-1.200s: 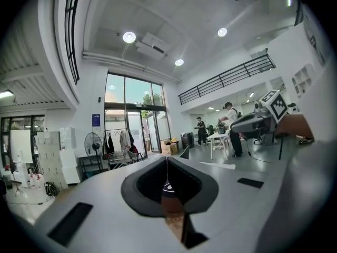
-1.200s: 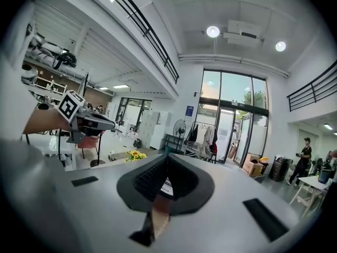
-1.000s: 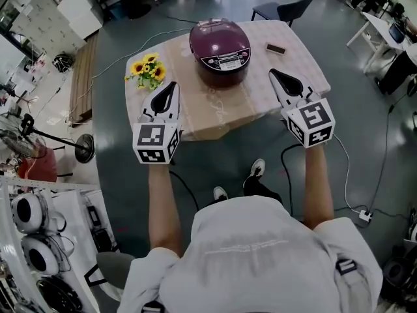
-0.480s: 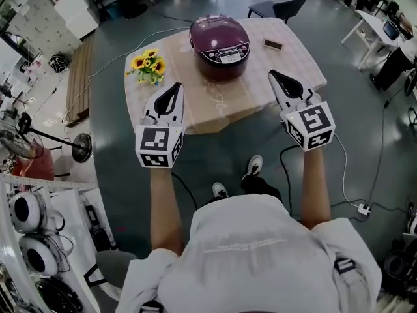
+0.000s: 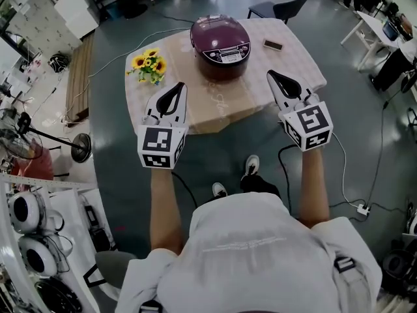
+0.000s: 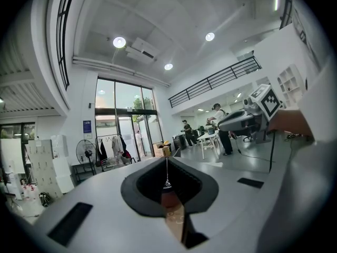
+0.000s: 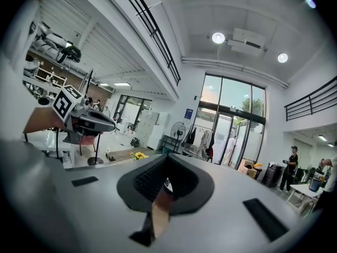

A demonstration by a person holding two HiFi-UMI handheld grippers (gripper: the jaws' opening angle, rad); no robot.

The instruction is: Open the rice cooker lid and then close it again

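The dark purple rice cooker (image 5: pixel 220 41) stands on the beige-covered table (image 5: pixel 296 60), its lid down and its control panel facing me. My left gripper (image 5: pixel 177 87) hovers over the table's near left part, short of the cooker, jaws shut on nothing. My right gripper (image 5: pixel 272 75) hangs over the near right part, also shut and empty. In the left gripper view the left gripper (image 6: pixel 167 182) shows closed jaws, with the right gripper (image 6: pixel 241 120) off to the side. In the right gripper view the right gripper (image 7: pixel 166 183) is closed, and the left gripper (image 7: pixel 88 122) shows at left.
A bunch of sunflowers (image 5: pixel 148 67) lies at the table's left, ahead of the left gripper. A small dark phone-like object (image 5: pixel 273 45) rests right of the cooker. A chair (image 5: pixel 277 8) stands behind the table. Cables run across the grey floor, and a fan stand (image 5: pixel 83 147) is at left.
Both grippers have edged a little forward over the table's near edge. Their jaws stay shut and the cooker's lid stays down.
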